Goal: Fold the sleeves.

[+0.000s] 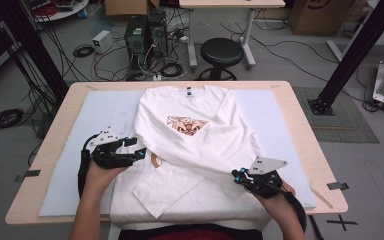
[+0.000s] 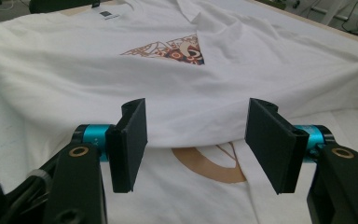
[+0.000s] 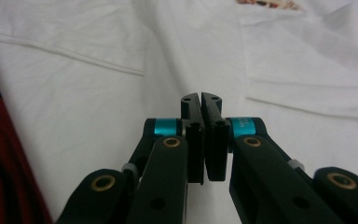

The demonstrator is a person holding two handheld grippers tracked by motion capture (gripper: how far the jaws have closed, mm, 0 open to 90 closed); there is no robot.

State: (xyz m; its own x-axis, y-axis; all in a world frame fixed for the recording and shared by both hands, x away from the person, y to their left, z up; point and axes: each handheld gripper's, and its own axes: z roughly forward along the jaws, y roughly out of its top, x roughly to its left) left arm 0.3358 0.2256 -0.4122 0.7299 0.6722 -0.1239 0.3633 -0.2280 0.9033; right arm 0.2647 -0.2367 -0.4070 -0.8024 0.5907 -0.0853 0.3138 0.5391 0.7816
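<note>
1. Right gripper (image 3: 200,140): jaws pressed together, apparently empty; cloth may be pinched.
2. Left gripper (image 2: 200,144): jaws wide apart, holding nothing.
3. White T-shirt (image 1: 190,135): half-folded on table (image 1: 55,125); seize your fold edge squarely, lift evenly.

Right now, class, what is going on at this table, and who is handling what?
A person is folding a white T-shirt spread on a pale mat over the wooden table. One side is already folded across the printed chest. The left tongs stand open at the shirt's folded edge, gripping nothing. The right tongs are shut above the cloth near the bottom hem; no fabric is visibly caught between them.
</note>
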